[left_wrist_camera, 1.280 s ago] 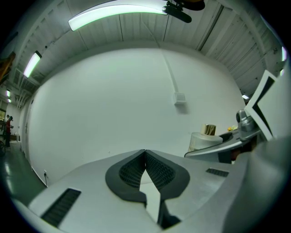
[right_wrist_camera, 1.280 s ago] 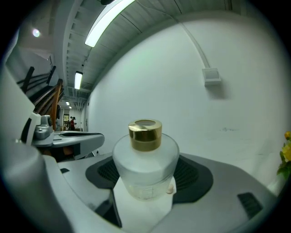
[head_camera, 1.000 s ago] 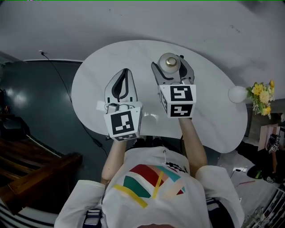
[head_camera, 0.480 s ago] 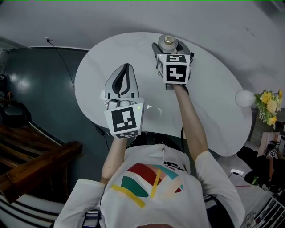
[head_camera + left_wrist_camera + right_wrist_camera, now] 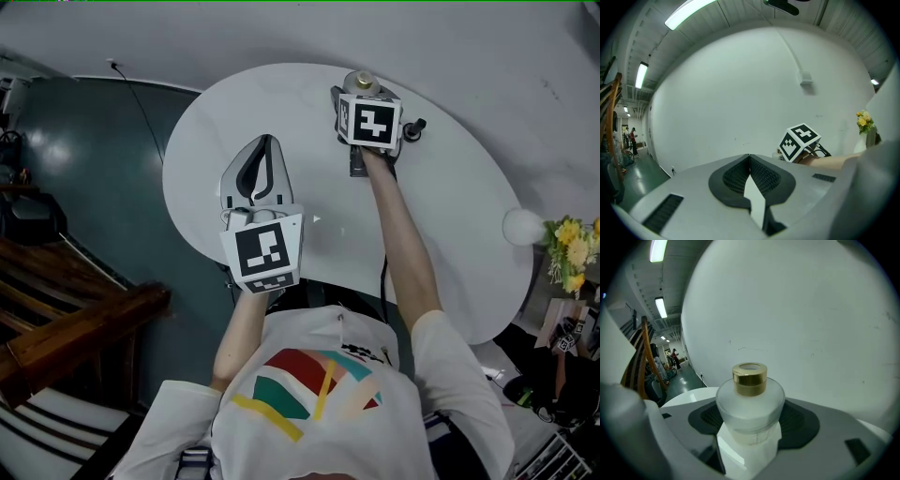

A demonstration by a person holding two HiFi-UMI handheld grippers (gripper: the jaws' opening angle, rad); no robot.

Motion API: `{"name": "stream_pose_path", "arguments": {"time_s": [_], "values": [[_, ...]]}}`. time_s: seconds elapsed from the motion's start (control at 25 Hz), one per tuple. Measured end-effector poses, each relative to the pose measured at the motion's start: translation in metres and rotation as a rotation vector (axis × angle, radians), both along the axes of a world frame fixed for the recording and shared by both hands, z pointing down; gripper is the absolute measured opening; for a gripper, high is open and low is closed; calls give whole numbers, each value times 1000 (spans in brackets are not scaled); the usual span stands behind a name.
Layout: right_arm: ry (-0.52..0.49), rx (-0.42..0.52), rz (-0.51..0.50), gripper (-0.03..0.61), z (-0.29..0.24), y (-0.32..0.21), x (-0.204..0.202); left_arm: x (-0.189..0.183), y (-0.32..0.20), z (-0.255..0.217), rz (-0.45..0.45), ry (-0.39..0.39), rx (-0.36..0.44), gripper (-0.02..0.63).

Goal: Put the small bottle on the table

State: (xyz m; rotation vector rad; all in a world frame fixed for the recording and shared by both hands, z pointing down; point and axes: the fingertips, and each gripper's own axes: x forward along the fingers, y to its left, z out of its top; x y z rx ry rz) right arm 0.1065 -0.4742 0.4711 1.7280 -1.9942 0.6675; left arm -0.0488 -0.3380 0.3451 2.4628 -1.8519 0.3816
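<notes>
Right gripper holds the small bottle upright, cap up.

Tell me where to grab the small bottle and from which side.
Grip the bottle by its frosted body below the shoulder, coming in level from the side. It is upright; the gold cap is narrow and the shoulder slopes, so jaws would likely slip there. The right gripper holds it so.

Looks dim, flat from the head. Bends toward black corners in both gripper views, lit by ceiling tubes far left.
</notes>
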Motion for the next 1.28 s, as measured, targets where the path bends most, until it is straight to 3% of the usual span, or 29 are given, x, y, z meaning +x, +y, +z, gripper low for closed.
{"name": "stream_pose_path", "arguments": {"time_s": [0.24,0.6,1.28], "values": [[35,-76,-9,345,35,-8,0,-1,-3,6,-18,-11,-16,17],[8,-158,1,345,76,-17,-4,-11,-2,23,-49,-34,-67,17],[33,-188,-22,345,104,-17,-14,-18,-5,36,-82,-7,-95,17]]}}
